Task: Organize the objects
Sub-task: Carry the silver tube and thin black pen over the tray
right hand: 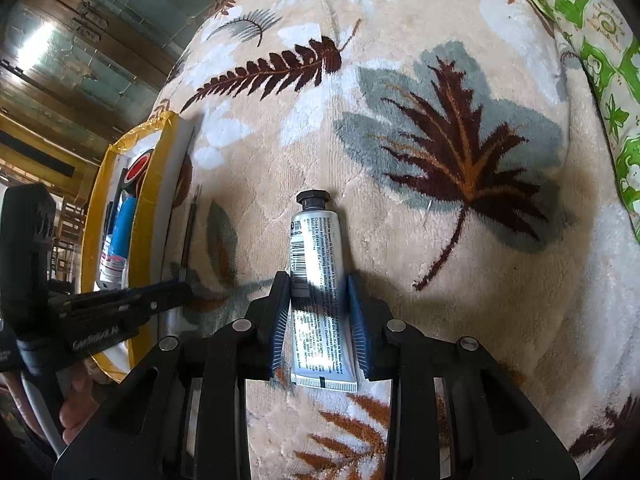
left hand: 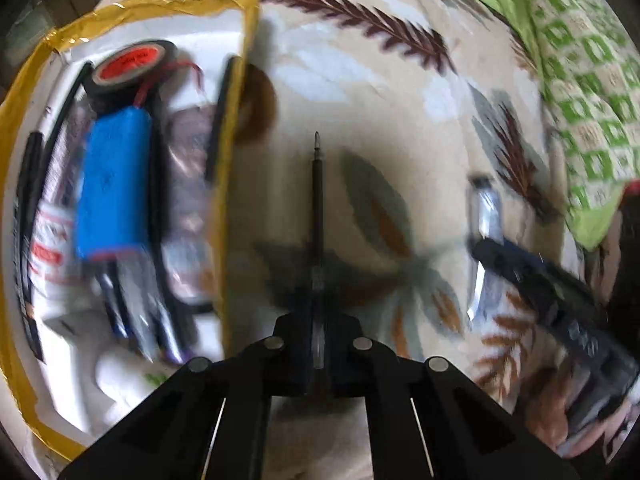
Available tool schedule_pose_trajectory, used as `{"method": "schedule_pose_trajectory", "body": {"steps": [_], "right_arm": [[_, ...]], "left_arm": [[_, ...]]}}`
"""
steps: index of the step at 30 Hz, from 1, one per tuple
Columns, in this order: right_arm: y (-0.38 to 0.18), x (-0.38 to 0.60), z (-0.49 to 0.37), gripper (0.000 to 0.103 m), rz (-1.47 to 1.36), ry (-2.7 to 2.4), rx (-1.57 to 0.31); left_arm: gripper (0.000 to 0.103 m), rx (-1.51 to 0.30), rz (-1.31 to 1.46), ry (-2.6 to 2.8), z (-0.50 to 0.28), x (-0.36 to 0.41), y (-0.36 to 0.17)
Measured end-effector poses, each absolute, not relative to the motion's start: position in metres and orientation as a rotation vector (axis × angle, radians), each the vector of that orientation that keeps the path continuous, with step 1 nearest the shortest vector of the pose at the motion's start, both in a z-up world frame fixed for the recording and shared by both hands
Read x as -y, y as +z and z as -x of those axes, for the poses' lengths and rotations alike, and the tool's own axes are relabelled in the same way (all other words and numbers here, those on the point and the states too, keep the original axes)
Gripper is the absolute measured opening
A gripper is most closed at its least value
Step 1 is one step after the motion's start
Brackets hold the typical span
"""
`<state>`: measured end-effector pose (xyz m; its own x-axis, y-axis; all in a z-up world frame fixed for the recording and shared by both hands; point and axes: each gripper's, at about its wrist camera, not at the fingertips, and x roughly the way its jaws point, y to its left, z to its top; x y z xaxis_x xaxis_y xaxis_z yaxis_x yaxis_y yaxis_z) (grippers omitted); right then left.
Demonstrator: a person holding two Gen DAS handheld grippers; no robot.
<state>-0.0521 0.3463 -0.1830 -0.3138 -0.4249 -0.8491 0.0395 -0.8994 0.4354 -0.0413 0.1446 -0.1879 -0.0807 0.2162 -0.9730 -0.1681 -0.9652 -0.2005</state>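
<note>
A thin black screwdriver (left hand: 317, 184) lies on the leaf-patterned blanket, its tip pointing away. My left gripper (left hand: 318, 312) is shut on its clear handle; the right wrist view shows this gripper (right hand: 186, 286) and the screwdriver (right hand: 191, 224) next to the box. A silver tube with a black cap (right hand: 316, 236) lies flat on the blanket, and my right gripper (right hand: 318, 284) is shut on its lower half, blue pads against both sides. The left wrist view shows the tube (left hand: 486, 208) and right gripper (left hand: 476, 246) off to the right, blurred.
A white box with a yellow-taped rim (left hand: 236, 120) (right hand: 154, 208) sits left of the screwdriver. It holds a blue battery pack (left hand: 114, 184), a black tape roll with a red core (left hand: 132, 64), and several pens and packets. A green patterned cloth (right hand: 600, 40) lies at the far right.
</note>
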Motion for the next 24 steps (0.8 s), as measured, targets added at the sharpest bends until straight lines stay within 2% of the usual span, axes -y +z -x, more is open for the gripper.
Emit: {"method": "schedule_pose_trajectory", "body": {"steps": [5,10,12,13,16,18,24], "right_arm": [[-0.185,-0.35,0.053,0.029,-1.628,-2.27,0.502],[-0.185,-0.35,0.054,0.031,-1.639,-2.266,0.522],[-0.185,-0.349,0.055,0.04,-1.631,-2.248,0.53],[-0.185,-0.348,0.055,0.04,-1.63,-2.241,0.528],[-0.185,-0.34,0.056,0.04,-1.638,-2.254,0.454],[-0.185,-0.337,0.056,0.028,-1.657,-2.296,0.388],[-0.178,-0.336,0.045,0.028,-1.657,-2.232,0.478]], "left_arm": [[0.004,0.031,1.918,2.043,0.002,-0.161,-0.19],[0.004,0.0,1.889,2.092,0.016,-0.169,-0.185],[0.004,-0.017,1.898,2.091,0.024,-0.173,-0.188],[0.004,-0.016,1.908,2.088,0.026,-0.174,-0.189],[0.003,-0.079,1.893,2.095,0.026,-0.182,-0.189],[0.003,-0.055,1.866,2.104,0.024,-0.18,-0.187],[0.002,0.146,1.781,2.087,0.006,-0.158,-0.18]]}}
